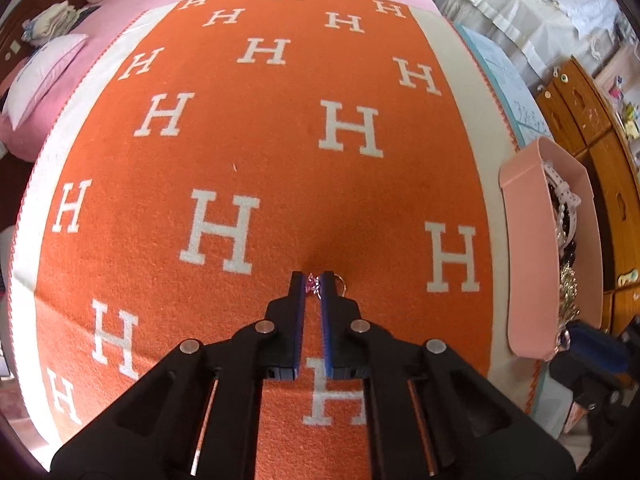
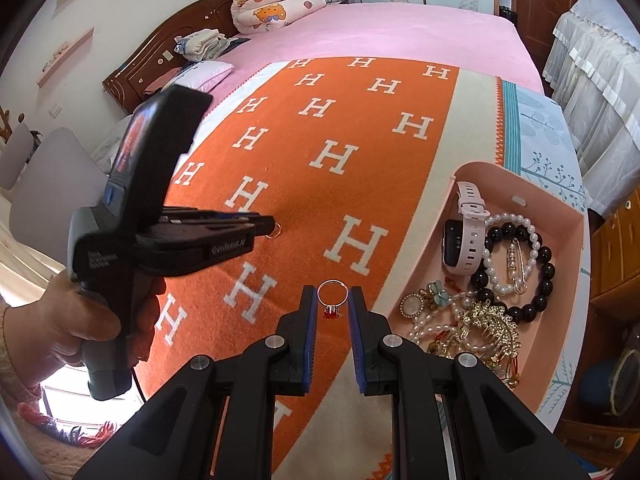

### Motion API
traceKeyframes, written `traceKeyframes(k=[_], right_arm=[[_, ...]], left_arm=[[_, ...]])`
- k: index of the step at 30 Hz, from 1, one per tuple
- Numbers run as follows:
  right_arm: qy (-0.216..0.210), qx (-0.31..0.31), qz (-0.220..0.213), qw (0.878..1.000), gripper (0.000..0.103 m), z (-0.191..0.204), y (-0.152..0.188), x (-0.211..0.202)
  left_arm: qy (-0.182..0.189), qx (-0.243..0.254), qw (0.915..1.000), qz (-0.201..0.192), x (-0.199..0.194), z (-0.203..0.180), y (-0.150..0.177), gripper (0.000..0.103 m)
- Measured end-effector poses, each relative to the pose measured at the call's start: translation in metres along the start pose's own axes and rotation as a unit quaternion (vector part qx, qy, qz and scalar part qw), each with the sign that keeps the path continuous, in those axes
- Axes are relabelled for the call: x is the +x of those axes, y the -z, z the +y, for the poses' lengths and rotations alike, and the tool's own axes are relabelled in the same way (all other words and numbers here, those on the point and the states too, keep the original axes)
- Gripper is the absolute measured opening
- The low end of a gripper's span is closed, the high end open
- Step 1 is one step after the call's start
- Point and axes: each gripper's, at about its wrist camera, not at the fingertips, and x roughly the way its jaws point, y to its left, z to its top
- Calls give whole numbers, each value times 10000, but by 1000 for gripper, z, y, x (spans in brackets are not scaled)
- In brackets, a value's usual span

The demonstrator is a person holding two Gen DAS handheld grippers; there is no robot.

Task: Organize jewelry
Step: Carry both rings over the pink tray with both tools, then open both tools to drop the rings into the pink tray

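Note:
My left gripper (image 1: 313, 280) is shut on a small ring with a pink stone (image 1: 312, 285), its band sticking out to the right, low over the orange blanket (image 1: 280, 152). In the right wrist view the left gripper (image 2: 267, 227) holds that ring (image 2: 274, 232) at its tip. My right gripper (image 2: 331, 300) is open around a gold ring with a red stone (image 2: 331, 300) that lies on the blanket between the fingers. A pink tray (image 2: 560, 208) at the right holds several pieces of jewelry: a pink smartwatch (image 2: 464, 236), a pearl bracelet (image 2: 508, 254), a black bead bracelet (image 2: 540, 276).
The blanket with white H letters lies on a pink bed (image 2: 400, 28) with pillows (image 2: 276, 4) at the head. The tray (image 1: 524, 248) sits at the bed's right edge. Wooden drawers (image 1: 600, 168) stand beyond it. A person's hand (image 2: 72, 332) holds the left gripper.

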Motion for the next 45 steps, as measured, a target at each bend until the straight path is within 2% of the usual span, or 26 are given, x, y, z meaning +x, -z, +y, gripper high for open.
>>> traceKeyframes(k=[6,12,16,20,27,32,35,36,38,39,40,45], right_arm=[[0,43,-80,10000,15,-2,-2,-4],[64,213,-263,9994,15,-13,-1,-25],[242,513,-439,9974,15,-36,4,-48],[484,900,-539,9933,15,-68,8,-61],[667,1346,-532,9872,15,-114,13,-62],[692,1387,-465,9868,15,-122,13,-51],[654,1346,-413,9879,16,-121,13,-44],[633,1327,-381,9884,16,-120,13,-42],[612,1293,-311,9892,24,-119,15,-38],[613,1276,-284,9895,26,-119,15,-37],[614,1260,-273,9897,31,-118,16,-36],[618,1139,-239,9913,32,-114,16,-35]], left_arm=[[138,35,9997,-215,-11,-1,4,4],[469,87,9976,-509,-53,-12,-1,4],[840,331,9928,-787,-91,-39,-11,4],[1172,589,9871,-921,-111,-74,-23,4],[1464,1232,9779,-840,-107,-152,-42,4],[1391,1593,9749,-700,-93,-191,-45,4],[1241,1658,9765,-589,-84,-200,-44,6],[1233,1649,9775,-452,-80,-203,-45,11],[1162,1591,9798,-355,-75,-201,-44,33],[1141,1549,9807,-360,-74,-198,-44,51],[1116,1477,9819,-410,-73,-193,-43,58],[983,1190,9869,-467,-75,-172,-39,59]])
